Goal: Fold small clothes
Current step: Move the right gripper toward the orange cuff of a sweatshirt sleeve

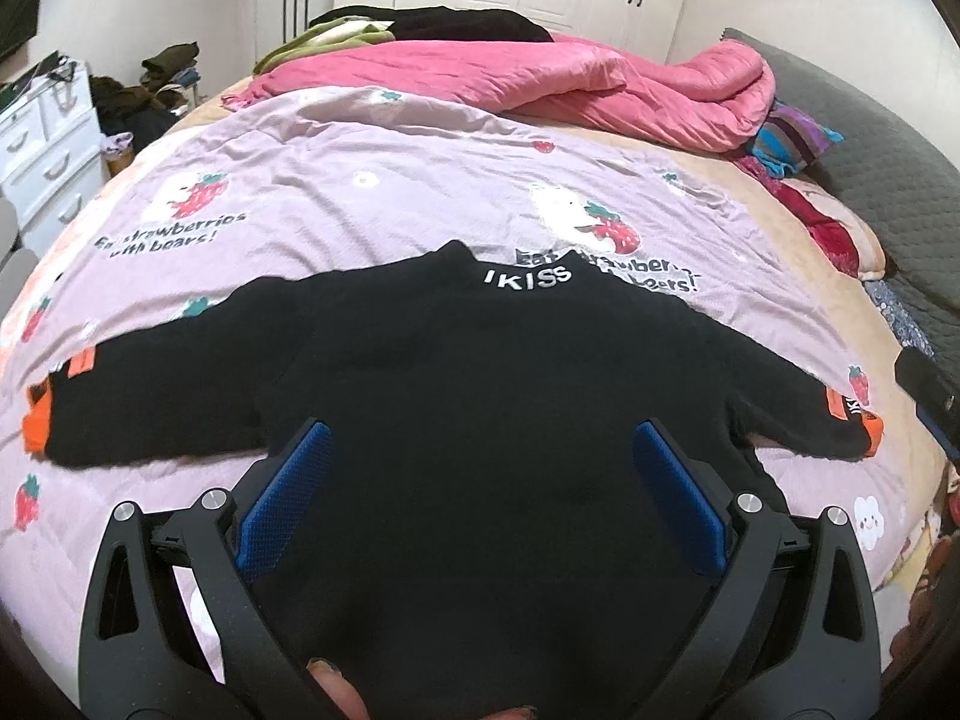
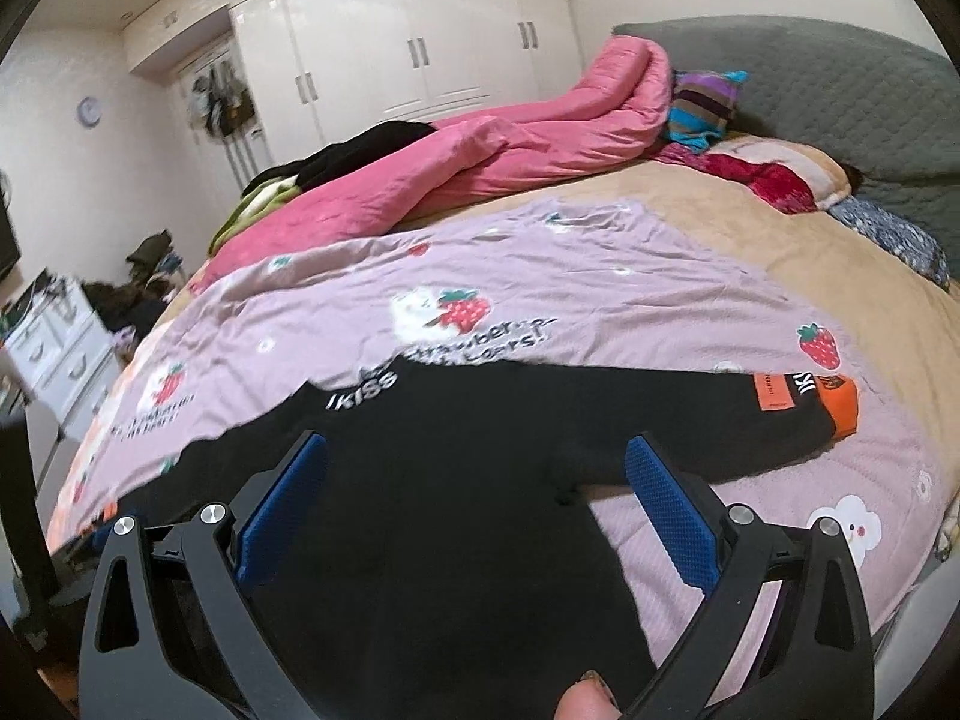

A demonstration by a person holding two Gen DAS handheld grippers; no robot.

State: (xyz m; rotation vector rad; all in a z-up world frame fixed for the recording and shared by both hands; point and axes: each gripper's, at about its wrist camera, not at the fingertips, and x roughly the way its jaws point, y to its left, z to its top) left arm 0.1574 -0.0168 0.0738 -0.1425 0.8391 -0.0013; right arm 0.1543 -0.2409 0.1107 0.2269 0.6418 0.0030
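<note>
Left wrist view: black sweater (image 1: 480,396) flat near bed's (image 1: 798,228) front edge, sleeves out for folding; left gripper (image 1: 480,450), right gripper (image 2: 477,468) jaws spread, empty.

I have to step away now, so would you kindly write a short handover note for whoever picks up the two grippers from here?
Left gripper: open, empty, held over the middle of the black sweater.
Right gripper: open, empty, over the sweater's right side, near the armpit.
Sweater: spread flat on the purple strawberry sheet, collar away from you, both sleeves stretched out sideways, left orange cuff and right orange cuff at the ends.
Done: laid out and smoothed.
Left: no fold made yet. Probably bring each sleeve in over the body, then fold bottom to collar.
</note>
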